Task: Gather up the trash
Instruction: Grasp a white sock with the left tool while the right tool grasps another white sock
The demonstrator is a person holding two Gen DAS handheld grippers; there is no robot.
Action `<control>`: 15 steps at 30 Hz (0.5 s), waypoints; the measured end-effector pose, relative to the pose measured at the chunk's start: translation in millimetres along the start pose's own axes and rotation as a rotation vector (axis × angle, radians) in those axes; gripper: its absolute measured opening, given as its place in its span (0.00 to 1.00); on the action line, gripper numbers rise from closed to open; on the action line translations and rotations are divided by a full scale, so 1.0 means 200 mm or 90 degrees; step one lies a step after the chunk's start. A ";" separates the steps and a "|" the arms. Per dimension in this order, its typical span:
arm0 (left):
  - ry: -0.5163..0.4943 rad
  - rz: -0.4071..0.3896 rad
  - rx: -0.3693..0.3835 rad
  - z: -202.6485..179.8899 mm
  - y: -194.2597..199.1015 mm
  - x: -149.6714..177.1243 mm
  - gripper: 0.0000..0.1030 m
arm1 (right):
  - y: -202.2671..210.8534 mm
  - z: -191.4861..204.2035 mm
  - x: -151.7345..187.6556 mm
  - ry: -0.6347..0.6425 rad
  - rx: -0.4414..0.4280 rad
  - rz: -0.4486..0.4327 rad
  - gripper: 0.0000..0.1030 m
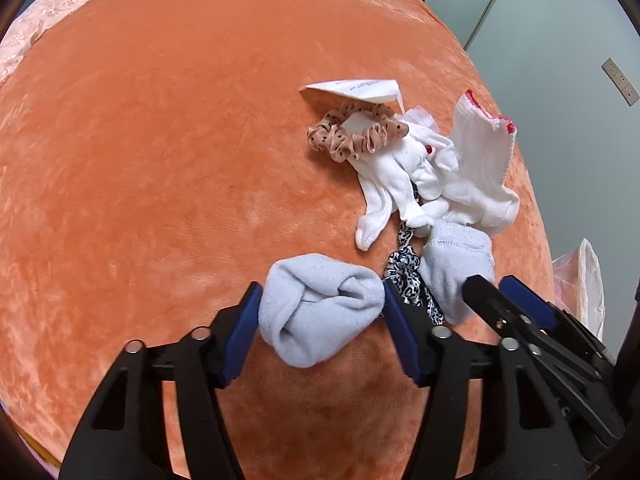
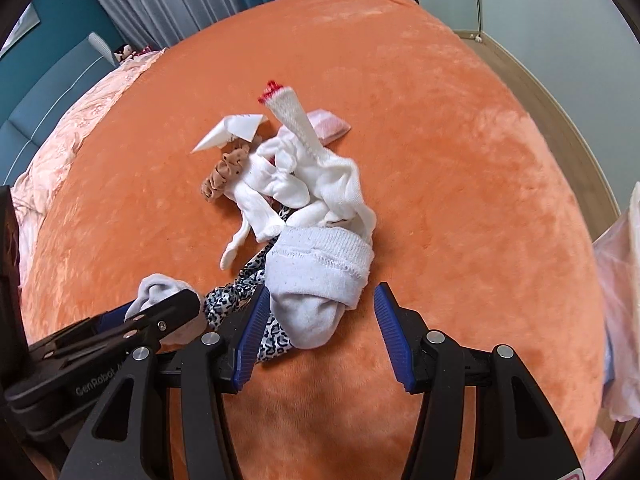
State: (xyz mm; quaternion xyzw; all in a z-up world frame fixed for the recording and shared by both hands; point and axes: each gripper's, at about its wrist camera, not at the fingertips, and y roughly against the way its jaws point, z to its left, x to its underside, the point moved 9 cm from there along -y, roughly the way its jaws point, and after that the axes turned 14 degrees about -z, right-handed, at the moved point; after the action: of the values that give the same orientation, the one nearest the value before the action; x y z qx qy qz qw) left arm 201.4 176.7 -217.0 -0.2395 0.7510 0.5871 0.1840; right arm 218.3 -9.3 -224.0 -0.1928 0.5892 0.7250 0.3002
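On an orange plush bed cover [image 1: 160, 160] lies a small heap of items. My left gripper [image 1: 320, 292] is shut on a rolled pale blue sock [image 1: 320, 312], with both blue pads pressed against its sides. My right gripper [image 2: 323, 292] stands open around a second pale blue sock [image 2: 316, 280]; its right pad stays clear of the sock. A leopard-print cloth [image 2: 236, 292] lies between the two socks. Behind them are white socks [image 1: 400, 176], a red-edged white sock [image 2: 292, 116], a tan scrunchie [image 1: 352, 132] and a folded white paper [image 1: 352, 88].
A pink packet [image 2: 328, 122] lies behind the heap. A thin plastic bag [image 2: 624, 280] hangs off the bed's right edge. A pink quilt [image 2: 60, 140] covers the bed's far left. Curtains [image 2: 180, 0] stand at the back. The floor [image 2: 540, 80] is to the right.
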 end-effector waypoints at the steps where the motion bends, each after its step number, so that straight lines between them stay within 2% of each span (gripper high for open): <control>1: 0.002 0.000 -0.001 0.01 0.00 0.00 0.51 | -0.02 0.00 0.01 -0.004 -0.001 0.004 0.52; 5: 0.007 -0.001 0.001 0.01 -0.02 0.00 0.45 | -0.05 0.01 0.02 -0.023 -0.016 0.011 0.52; 7: 0.009 0.001 0.003 0.01 -0.01 0.00 0.41 | -0.06 0.02 0.03 -0.024 -0.025 0.015 0.45; 8: 0.009 0.001 0.004 0.01 -0.01 0.00 0.39 | -0.06 0.03 0.03 -0.026 -0.030 0.015 0.34; 11: 0.008 0.003 0.012 -0.01 0.00 0.00 0.33 | -0.05 0.03 0.02 -0.027 -0.038 0.014 0.21; 15: -0.005 -0.007 0.016 -0.05 0.04 -0.02 0.30 | 0.01 0.00 -0.02 -0.033 -0.048 0.002 0.18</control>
State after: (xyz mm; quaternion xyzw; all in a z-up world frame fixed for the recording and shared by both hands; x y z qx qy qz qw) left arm 200.0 168.3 -205.4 -0.2392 0.7562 0.5777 0.1928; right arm 218.9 -10.5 -219.6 -0.1841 0.5538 0.7518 0.3071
